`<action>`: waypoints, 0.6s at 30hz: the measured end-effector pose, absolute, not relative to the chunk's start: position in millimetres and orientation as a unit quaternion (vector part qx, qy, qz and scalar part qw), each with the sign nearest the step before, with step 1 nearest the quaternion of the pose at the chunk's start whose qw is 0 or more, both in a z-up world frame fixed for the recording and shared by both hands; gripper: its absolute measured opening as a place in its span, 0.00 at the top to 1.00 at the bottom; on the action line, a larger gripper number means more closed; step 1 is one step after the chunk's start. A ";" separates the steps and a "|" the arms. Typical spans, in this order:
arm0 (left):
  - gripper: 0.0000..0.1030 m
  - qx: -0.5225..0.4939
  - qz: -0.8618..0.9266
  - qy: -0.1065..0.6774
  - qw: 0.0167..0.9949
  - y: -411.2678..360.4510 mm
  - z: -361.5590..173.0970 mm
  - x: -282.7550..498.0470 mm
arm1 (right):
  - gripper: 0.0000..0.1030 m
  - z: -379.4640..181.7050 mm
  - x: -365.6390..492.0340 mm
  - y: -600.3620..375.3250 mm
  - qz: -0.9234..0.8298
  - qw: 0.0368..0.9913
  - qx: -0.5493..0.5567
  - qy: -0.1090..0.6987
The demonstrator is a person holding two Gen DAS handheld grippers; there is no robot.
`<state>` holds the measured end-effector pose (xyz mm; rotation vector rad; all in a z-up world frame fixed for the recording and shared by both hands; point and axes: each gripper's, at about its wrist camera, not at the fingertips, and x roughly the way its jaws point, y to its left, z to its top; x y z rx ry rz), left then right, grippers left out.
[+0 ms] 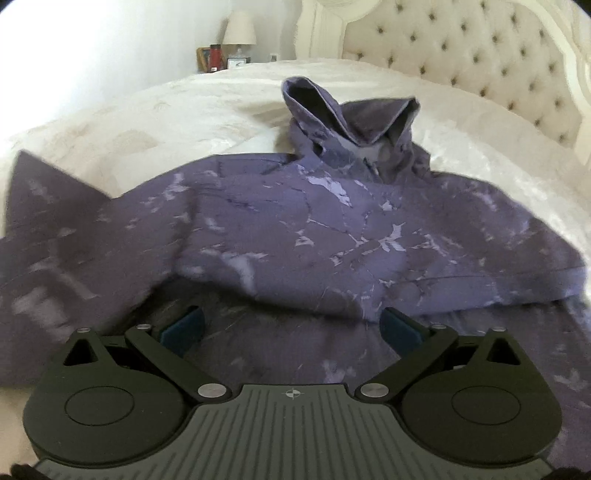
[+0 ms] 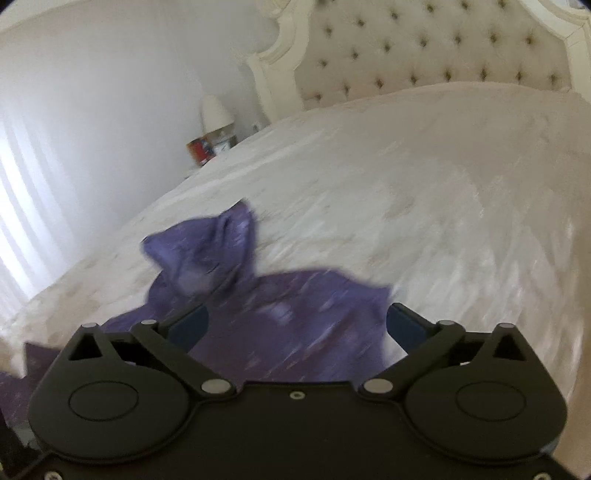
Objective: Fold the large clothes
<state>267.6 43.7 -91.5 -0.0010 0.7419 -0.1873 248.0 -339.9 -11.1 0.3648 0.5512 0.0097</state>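
A purple tie-dye hoodie (image 1: 314, 229) lies on the white bed, front up, its hood (image 1: 351, 114) toward the headboard. One sleeve (image 1: 48, 240) spreads to the left. My left gripper (image 1: 291, 325) is open and empty just above the hoodie's lower body. In the right wrist view the hoodie (image 2: 288, 325) is blurred, its hood (image 2: 210, 254) at the left. My right gripper (image 2: 297, 325) is open and empty over the hoodie's near part.
The white bedspread (image 1: 166, 110) covers the bed (image 2: 424, 206). A tufted cream headboard (image 1: 461, 51) stands behind. A nightstand with a lamp (image 1: 239, 29) and small items (image 1: 216, 59) is at the far left.
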 end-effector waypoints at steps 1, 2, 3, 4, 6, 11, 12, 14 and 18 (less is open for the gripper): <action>0.00 -0.002 -0.088 0.358 0.929 49.5 -85.9 261.0 | 0.01 -13.5 243.3 -331.7 0.010 0.945 0.179 0.274; 0.00 0.000 -0.083 0.354 0.931 57.1 -80.1 253.8 | 0.01 -18.4 238.3 -322.8 0.019 0.944 0.177 0.277; 0.00 0.004 -0.077 0.350 0.933 65.7 -74.0 246.8 | 0.01 -24.3 234.9 -315.3 0.029 0.944 0.173 0.280; 0.00 0.008 -0.071 0.347 0.935 75.2 -68.3 240.6 | 0.01 -31.3 232.5 -309.2 0.040 0.944 0.167 0.280; 0.00 0.017 -0.058 0.345 0.937 94.3 -58.1 232.2 | 0.01 -49.3 228.2 -296.3 0.057 0.945 0.150 0.284; 0.00 0.028 0.023 0.338 0.940 155.7 -38.4 219.4 | 0.01 -74.1 231.8 -274.9 0.087 0.942 0.108 0.306; 0.00 0.026 0.044 0.338 0.940 169.6 -35.6 218.5 | 0.01 -74.6 230.2 -272.2 0.093 0.943 0.105 0.302; 0.00 0.022 0.085 0.336 0.938 196.1 -31.0 217.9 | 0.01 -73.8 225.7 -265.6 0.110 0.945 0.104 0.291; 0.00 -0.004 0.165 0.333 0.929 241.4 -27.7 217.0 | 0.01 -74.4 219.2 -251.7 0.129 0.950 0.083 0.272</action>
